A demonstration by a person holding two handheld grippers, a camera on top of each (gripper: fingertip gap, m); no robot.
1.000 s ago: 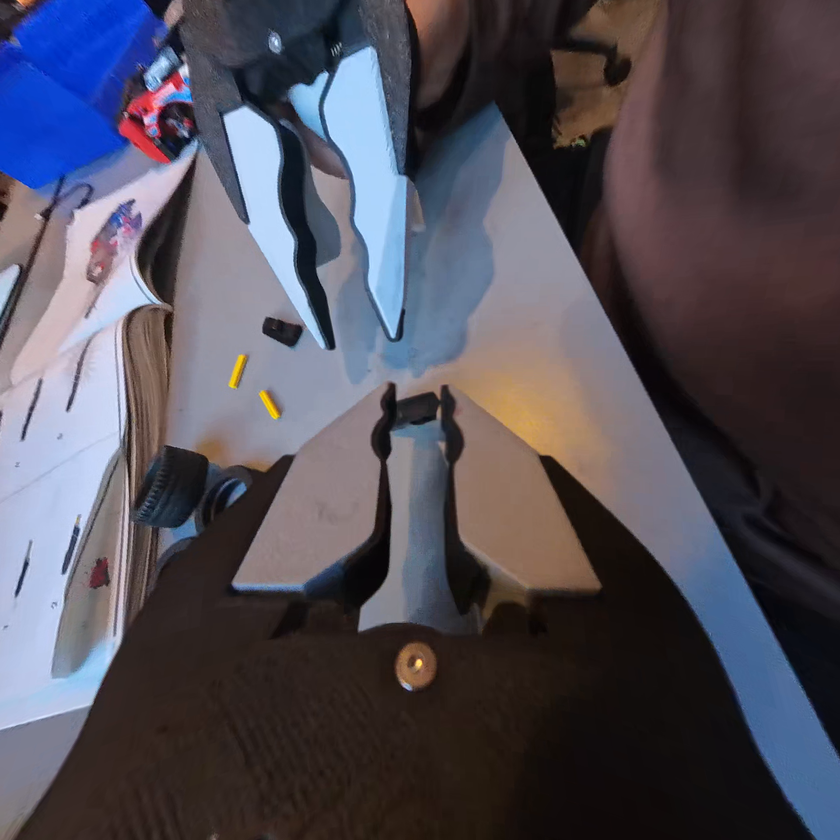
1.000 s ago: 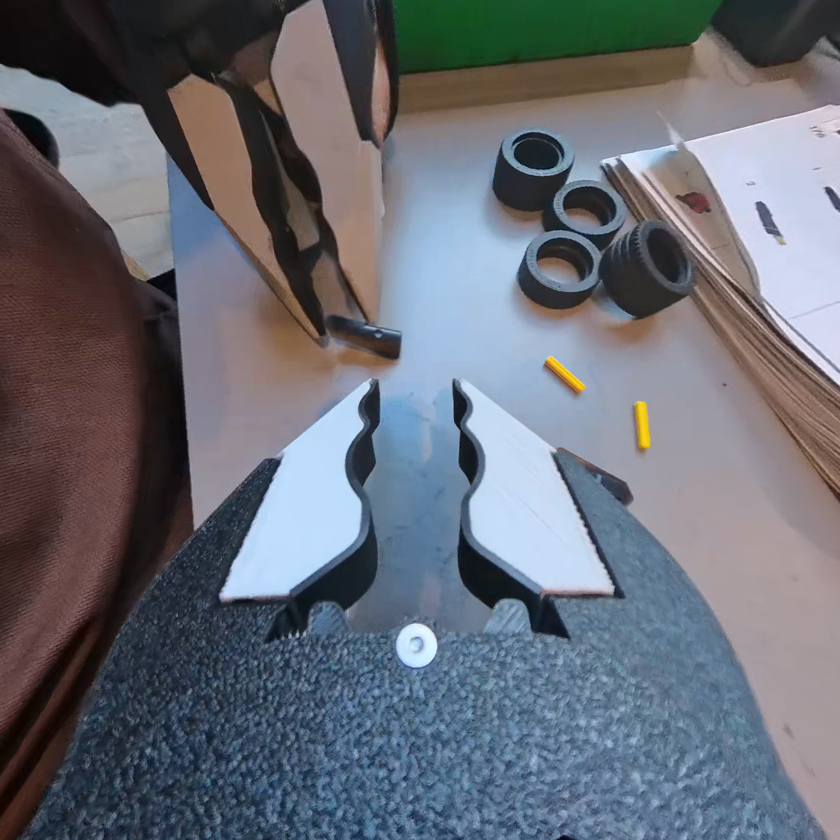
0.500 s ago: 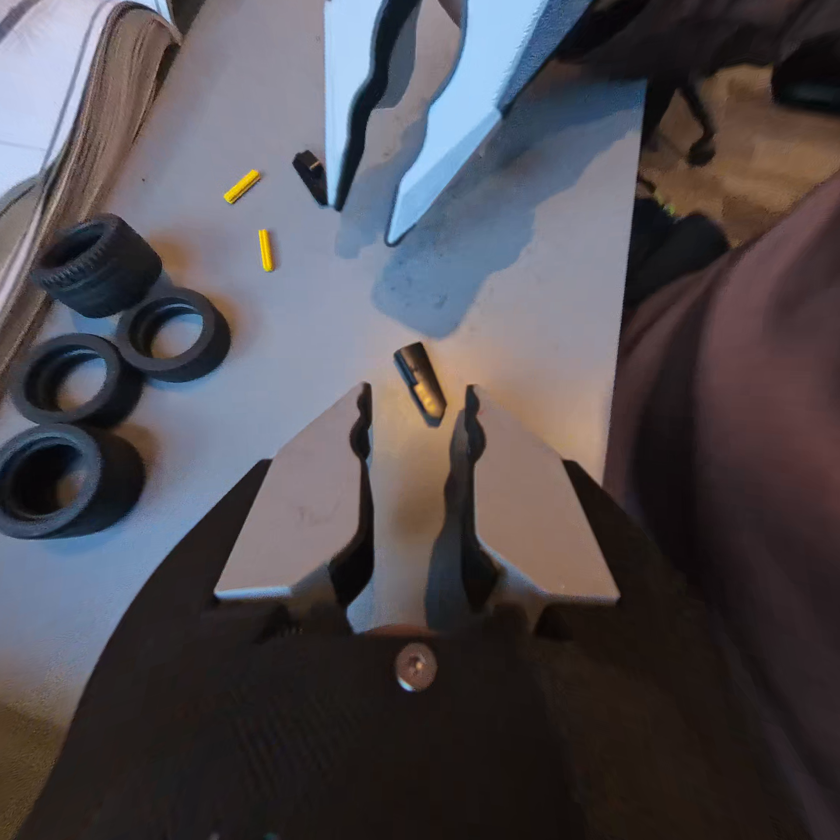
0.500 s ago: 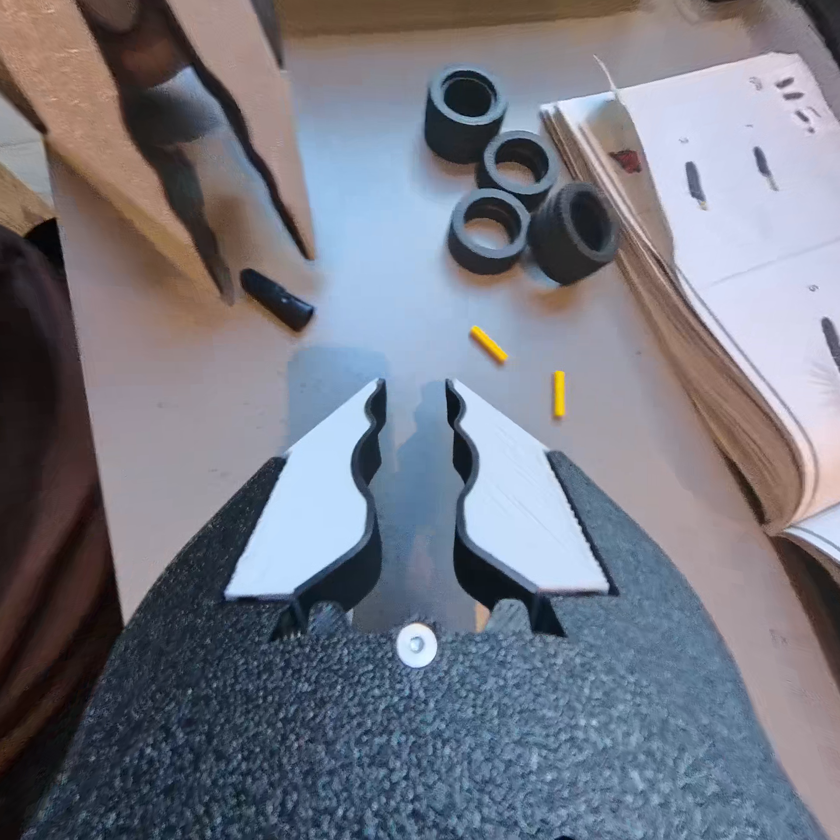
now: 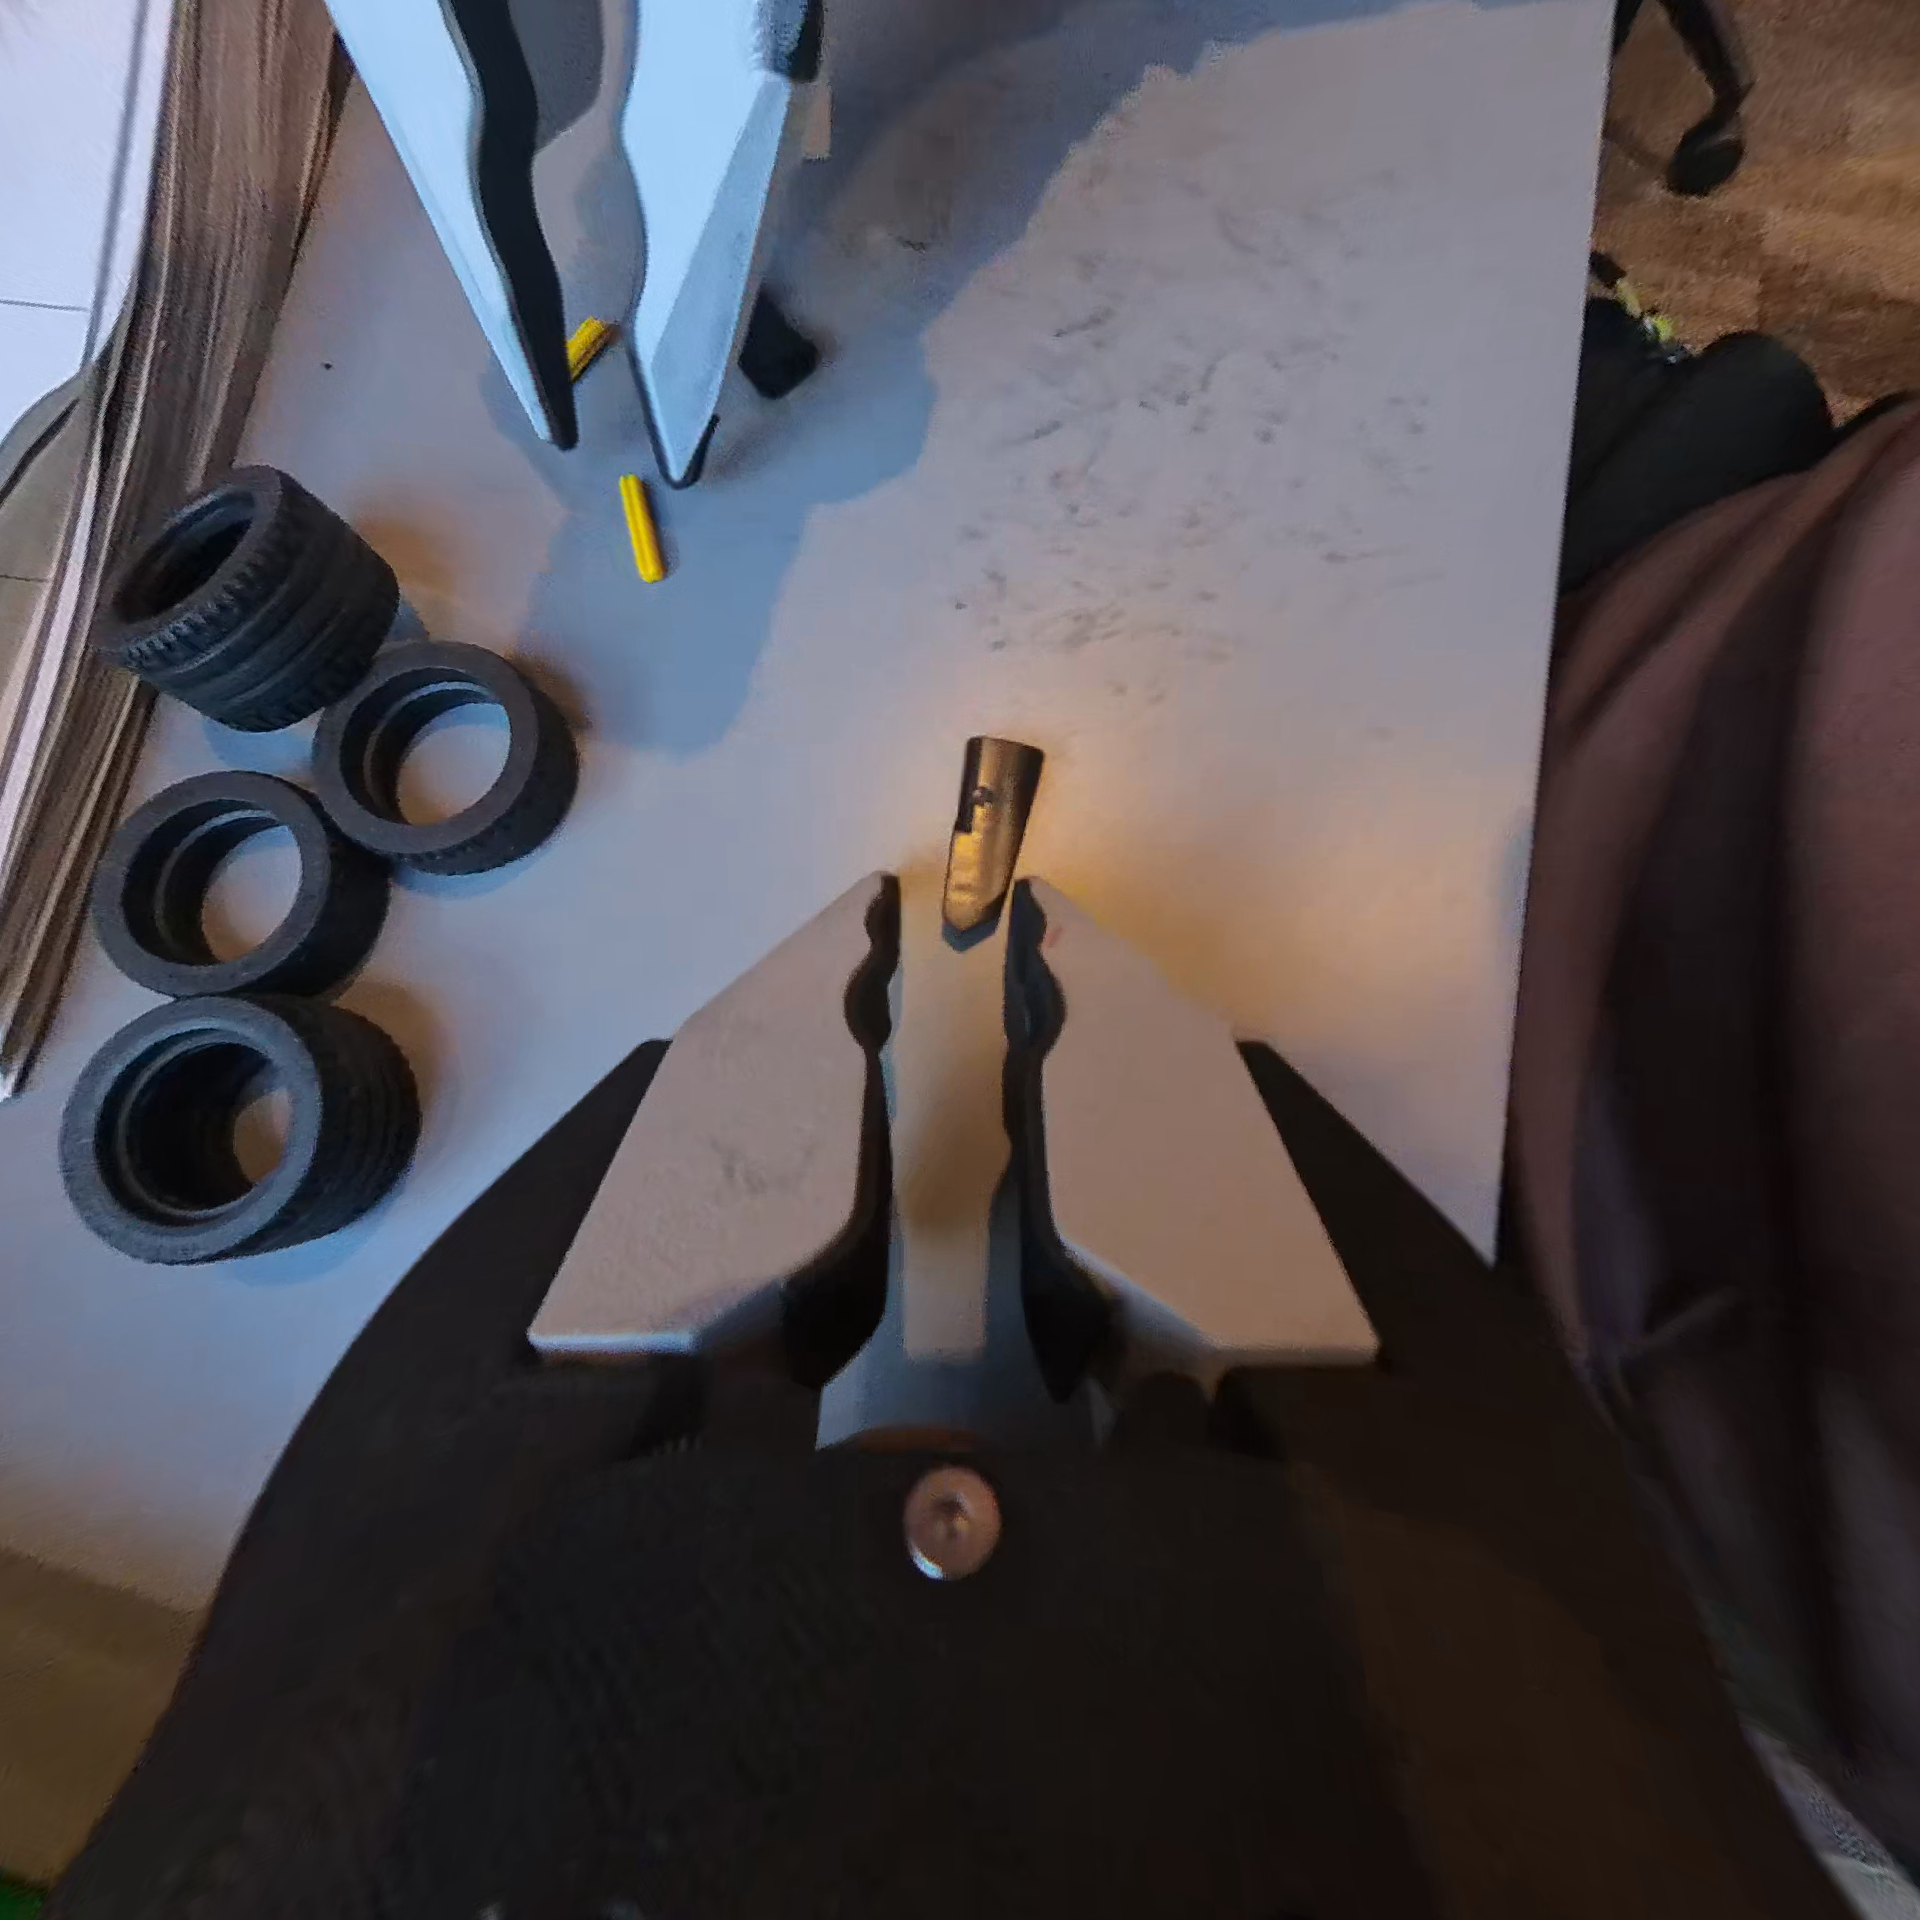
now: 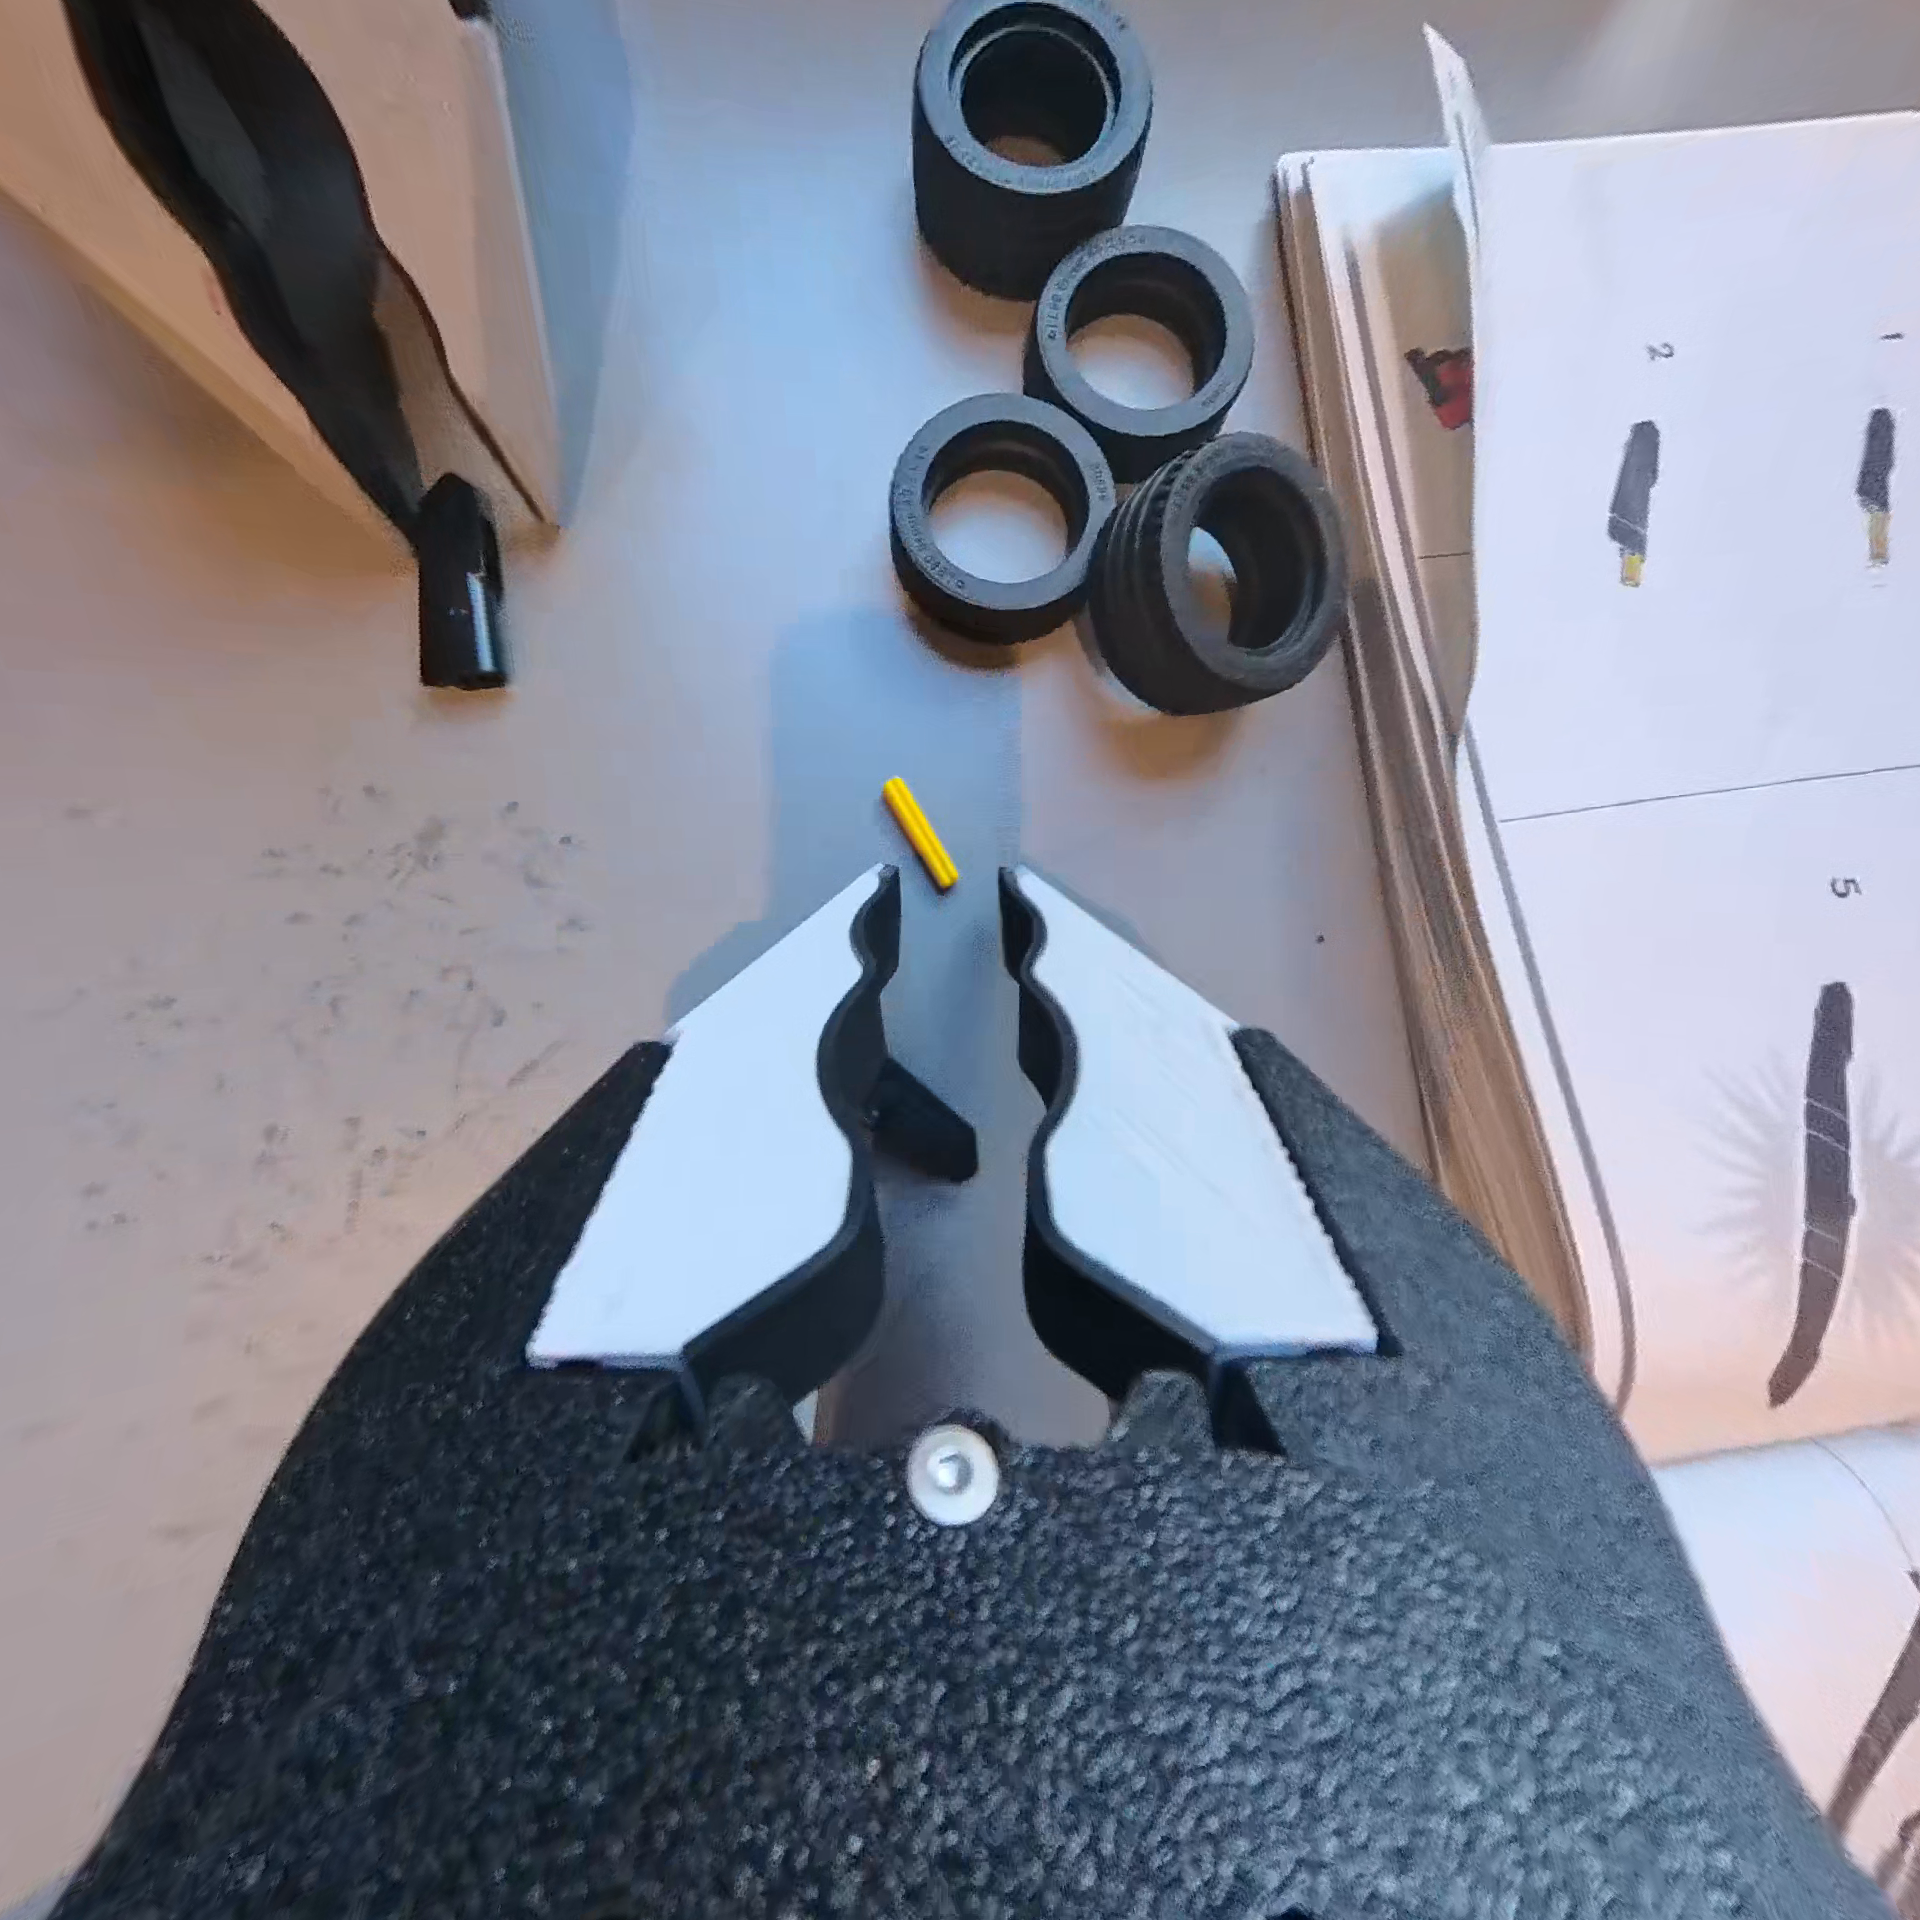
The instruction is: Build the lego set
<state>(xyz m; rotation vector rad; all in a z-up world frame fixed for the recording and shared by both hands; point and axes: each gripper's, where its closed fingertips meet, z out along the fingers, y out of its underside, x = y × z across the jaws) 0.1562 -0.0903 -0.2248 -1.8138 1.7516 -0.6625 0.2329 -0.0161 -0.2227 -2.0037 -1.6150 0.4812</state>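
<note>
Beside four black tyres [image 6: 1101,416], both grippers' jaws apart, yellow pin [image 6: 920,833] ahead.

Second yellow pin [image 5: 585,344] half hidden behind right hand-held gripper [image 5: 623,447], booklet [image 6: 1662,623] cropped.

Office or hobby desk — white tabletop [image 5: 1247,416], instruction booklet [image 6: 1662,675], chair castors [image 5: 1704,156].

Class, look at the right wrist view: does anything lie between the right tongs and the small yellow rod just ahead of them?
Nothing visible does. The small yellow plastic rod lies on bare grey tabletop just beyond the open right tongs.
</note>
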